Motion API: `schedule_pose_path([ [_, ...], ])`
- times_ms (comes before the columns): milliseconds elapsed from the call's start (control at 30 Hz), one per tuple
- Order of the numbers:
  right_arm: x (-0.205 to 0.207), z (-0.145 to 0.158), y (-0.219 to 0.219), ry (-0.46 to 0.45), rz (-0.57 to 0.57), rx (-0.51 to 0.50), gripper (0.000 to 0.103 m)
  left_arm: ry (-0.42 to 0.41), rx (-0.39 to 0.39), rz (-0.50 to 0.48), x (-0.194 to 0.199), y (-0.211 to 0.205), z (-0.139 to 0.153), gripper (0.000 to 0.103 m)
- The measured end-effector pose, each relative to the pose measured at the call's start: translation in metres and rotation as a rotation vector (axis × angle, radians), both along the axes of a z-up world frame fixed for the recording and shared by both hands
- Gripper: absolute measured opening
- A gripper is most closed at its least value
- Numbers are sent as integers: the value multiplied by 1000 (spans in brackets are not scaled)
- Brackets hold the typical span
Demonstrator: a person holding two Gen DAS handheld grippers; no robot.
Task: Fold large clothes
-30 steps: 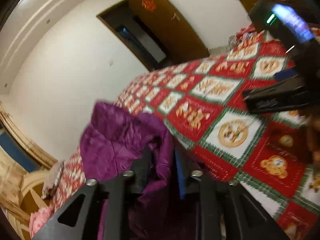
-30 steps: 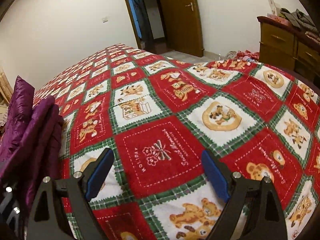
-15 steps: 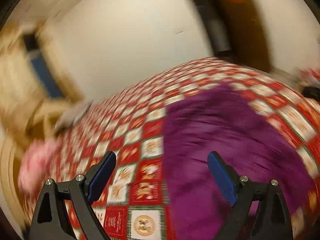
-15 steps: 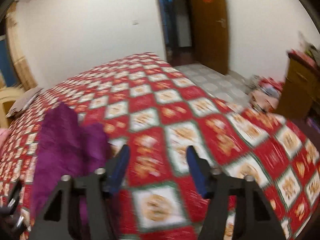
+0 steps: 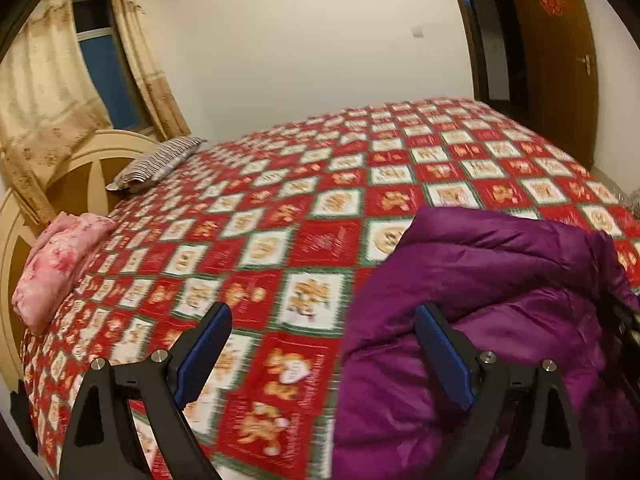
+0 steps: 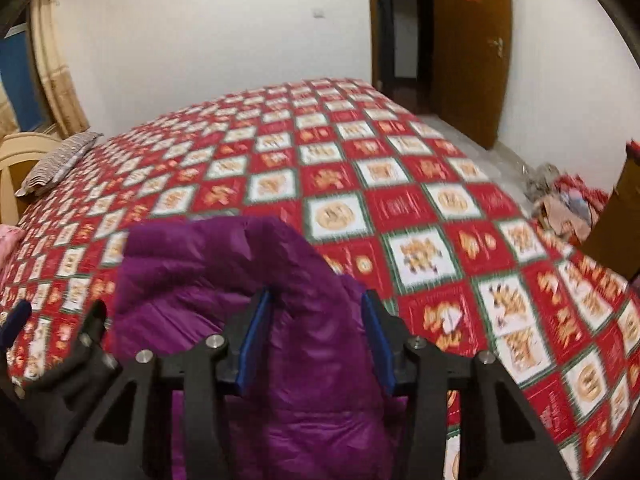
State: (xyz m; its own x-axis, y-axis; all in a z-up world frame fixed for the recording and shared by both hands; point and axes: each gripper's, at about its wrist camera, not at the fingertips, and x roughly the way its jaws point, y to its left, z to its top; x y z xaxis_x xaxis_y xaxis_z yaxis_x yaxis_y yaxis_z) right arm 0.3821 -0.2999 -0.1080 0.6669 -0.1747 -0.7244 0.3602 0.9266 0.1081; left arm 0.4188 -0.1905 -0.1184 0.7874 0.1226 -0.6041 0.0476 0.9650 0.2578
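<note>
Left wrist view shows the big bed [image 5: 320,208], a flat place for folding. The purple coat [image 6: 224,280] lies bunched near its edge. The right gripper [image 6: 316,340] straddles a coat fold, half closed. The left gripper [image 5: 324,360] is wide, holding nothing.

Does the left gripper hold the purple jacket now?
No, the left gripper is wide open over the bedspread, and the purple jacket lies only beside its right finger.
</note>
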Motion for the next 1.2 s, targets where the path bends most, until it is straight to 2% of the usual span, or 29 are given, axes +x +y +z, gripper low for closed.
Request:
schedule_pose_path([
  [133,-14,-24,-23,-26,-24,73,50,22,21,-39,0,-23,-19,93],
  [300,-19,-33,-30,-35,-33,70,50,24,55,-79,-3,-36,-24,93],
  [400,-31,-5,-20,-109,-44,-5,50,-2,43,-69,-4,-32,-15,93],
  [500,-30,22,3,-203,54,-90,49,11,41,-66,1,-33,-16,93],
  [533,-22,22,8,-193,97,-97,45,13,51,-63,2,-34,-18,93],
  [600,-5,6,4,-137,145,-33,34,14,63,-63,3,-34,-24,93],
  [633,1,-5,1,-93,123,-39,30,17,62,-68,4,-34,-27,96],
  [700,4,-27,-10,-60,99,4,27,26,31,-61,7,-31,-31,100],
  [900,1,-46,-16,-68,106,11,27,29,25,-49,11,-35,-44,102],
  [1200,2,-57,-18,-58,108,18,27,44,13,-45,14,-34,-54,102],
])
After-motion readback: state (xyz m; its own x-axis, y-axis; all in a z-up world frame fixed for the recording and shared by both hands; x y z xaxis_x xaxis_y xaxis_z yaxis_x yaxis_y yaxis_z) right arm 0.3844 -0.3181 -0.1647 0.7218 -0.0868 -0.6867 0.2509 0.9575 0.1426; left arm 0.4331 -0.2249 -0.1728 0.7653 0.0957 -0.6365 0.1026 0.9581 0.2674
